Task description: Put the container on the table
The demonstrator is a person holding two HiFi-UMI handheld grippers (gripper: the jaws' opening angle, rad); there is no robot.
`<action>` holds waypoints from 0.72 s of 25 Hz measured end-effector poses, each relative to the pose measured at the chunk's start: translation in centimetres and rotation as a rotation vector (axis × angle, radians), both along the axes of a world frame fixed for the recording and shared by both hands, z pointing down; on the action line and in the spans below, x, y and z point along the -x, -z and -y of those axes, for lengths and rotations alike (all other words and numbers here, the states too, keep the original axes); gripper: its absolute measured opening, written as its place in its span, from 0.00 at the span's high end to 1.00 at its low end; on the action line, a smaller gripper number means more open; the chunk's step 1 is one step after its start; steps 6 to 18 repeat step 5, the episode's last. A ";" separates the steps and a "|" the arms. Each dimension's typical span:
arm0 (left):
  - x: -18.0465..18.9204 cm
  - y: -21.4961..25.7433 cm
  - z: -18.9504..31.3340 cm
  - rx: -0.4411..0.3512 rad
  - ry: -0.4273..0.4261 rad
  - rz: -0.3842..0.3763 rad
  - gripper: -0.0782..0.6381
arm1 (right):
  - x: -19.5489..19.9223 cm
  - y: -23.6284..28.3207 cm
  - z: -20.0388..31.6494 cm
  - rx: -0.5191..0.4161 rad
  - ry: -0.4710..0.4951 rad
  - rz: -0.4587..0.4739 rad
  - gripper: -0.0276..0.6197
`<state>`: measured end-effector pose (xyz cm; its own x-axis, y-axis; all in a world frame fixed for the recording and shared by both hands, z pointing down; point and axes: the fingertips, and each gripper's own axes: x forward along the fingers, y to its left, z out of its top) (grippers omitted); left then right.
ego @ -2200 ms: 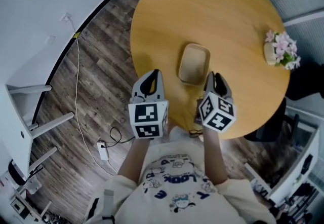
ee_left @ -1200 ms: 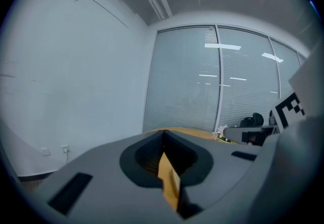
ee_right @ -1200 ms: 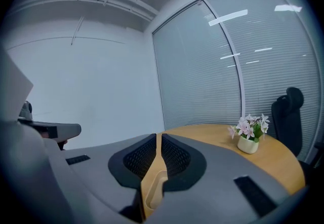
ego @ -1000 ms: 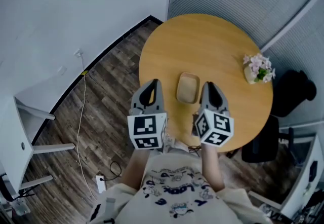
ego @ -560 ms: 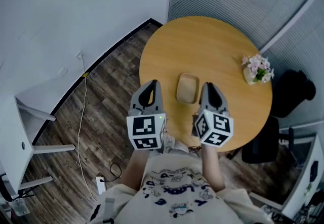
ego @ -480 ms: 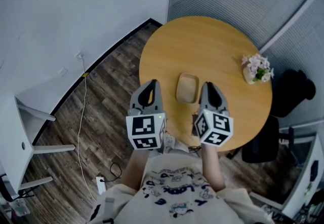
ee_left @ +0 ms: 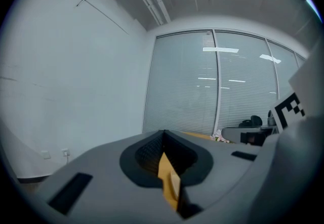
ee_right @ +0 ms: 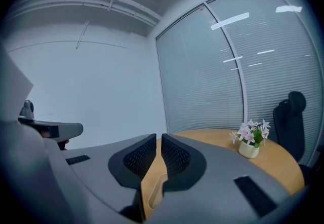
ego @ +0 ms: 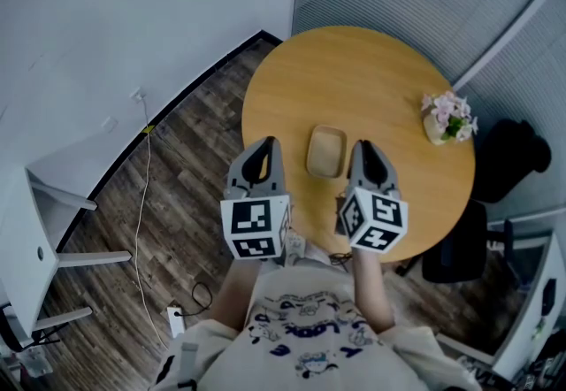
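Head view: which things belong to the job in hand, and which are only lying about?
For the job: container, round table, left claw, right claw.
Lying about: flower pot, white cable on the floor, black chair.

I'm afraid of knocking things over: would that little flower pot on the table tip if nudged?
Probably yes: the flower pot looks small, with blooms spreading wider than its base, so it is likely top-heavy. It seems light, so a nudge might slide it on the smooth table first.
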<state>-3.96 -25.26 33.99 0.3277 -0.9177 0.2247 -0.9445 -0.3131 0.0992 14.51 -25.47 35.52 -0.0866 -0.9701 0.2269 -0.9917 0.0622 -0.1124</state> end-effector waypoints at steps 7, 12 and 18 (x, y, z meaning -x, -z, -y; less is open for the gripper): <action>-0.2 0.2 0.2 -0.012 -0.002 -0.003 0.89 | 0.0 -0.1 0.2 0.001 0.004 -0.001 0.91; -0.2 0.2 0.2 -0.012 -0.002 -0.003 0.89 | 0.0 -0.1 0.2 0.001 0.004 -0.001 0.91; -0.2 0.2 0.2 -0.012 -0.002 -0.003 0.89 | 0.0 -0.1 0.2 0.001 0.004 -0.001 0.91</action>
